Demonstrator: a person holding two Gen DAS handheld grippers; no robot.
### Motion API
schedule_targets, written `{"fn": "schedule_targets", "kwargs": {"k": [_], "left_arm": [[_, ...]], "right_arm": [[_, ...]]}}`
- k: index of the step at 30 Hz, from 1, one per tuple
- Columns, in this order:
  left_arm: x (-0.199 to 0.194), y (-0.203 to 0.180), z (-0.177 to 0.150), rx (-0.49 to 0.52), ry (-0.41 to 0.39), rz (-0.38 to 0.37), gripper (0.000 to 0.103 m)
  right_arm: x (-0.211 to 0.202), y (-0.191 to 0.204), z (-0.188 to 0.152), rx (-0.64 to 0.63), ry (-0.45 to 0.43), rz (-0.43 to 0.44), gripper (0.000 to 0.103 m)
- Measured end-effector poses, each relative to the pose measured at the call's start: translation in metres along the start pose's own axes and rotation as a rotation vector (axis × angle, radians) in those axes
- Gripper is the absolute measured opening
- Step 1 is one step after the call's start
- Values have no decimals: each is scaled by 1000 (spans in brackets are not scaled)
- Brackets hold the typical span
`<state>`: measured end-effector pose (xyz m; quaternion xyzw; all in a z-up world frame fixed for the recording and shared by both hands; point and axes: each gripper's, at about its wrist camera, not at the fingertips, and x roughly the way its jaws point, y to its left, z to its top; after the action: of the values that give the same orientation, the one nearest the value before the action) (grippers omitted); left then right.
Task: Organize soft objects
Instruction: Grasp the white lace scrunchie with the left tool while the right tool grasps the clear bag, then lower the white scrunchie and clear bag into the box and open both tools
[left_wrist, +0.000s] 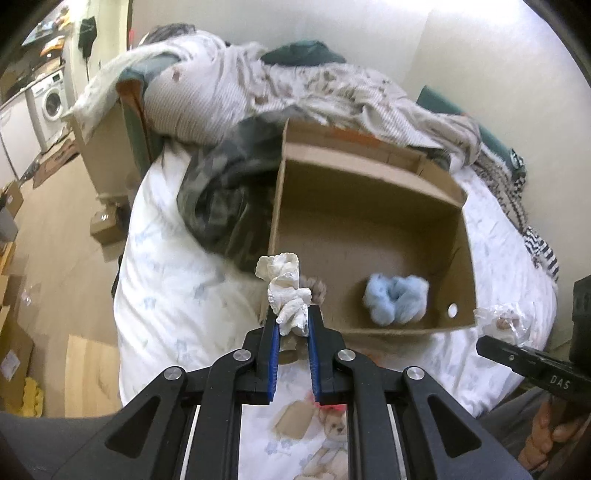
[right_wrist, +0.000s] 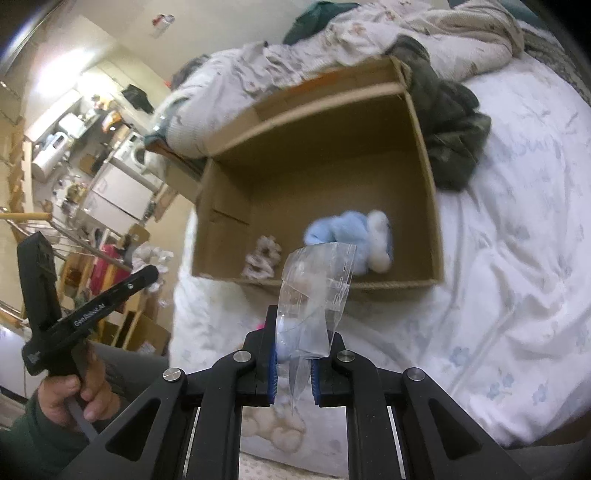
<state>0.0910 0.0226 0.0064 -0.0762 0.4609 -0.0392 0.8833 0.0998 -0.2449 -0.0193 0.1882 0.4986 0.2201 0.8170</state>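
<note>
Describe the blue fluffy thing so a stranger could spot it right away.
Find the open cardboard box on the white bed. On its floor, near the front wall, lies a pale blue fluffy bundle. The only other item inside is a smaller patterned scrunchie.

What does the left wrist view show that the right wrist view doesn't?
Only the left wrist view shows the left gripper clamped on a white scrunchie, near the box's rim. Only the right wrist view shows the right gripper pinching a clear plastic bag, plus a patterned scrunchie lying plainly in the box. Both show the cardboard box on the bed and the fluffy blue item inside it.
</note>
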Motion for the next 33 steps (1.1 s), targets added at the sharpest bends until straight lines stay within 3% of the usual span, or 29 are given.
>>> {"fn": "schedule_targets", "kwargs": {"k": [9,17,24,33], "left_arm": [[1,-23,34,54,-12,-3,13],[19,-41,59,120,-26,24,13],[54,-47,49,158,-17,35,13],[87,-37,33,106,72,38,13]], "right_arm": [[3,18,32,-44,-37,23,15],[21,18,50,-73,-47,-7,15],[40,5,43,-42,-22,-51,15],[52,-7,43,-47,6,-94,15]]}}
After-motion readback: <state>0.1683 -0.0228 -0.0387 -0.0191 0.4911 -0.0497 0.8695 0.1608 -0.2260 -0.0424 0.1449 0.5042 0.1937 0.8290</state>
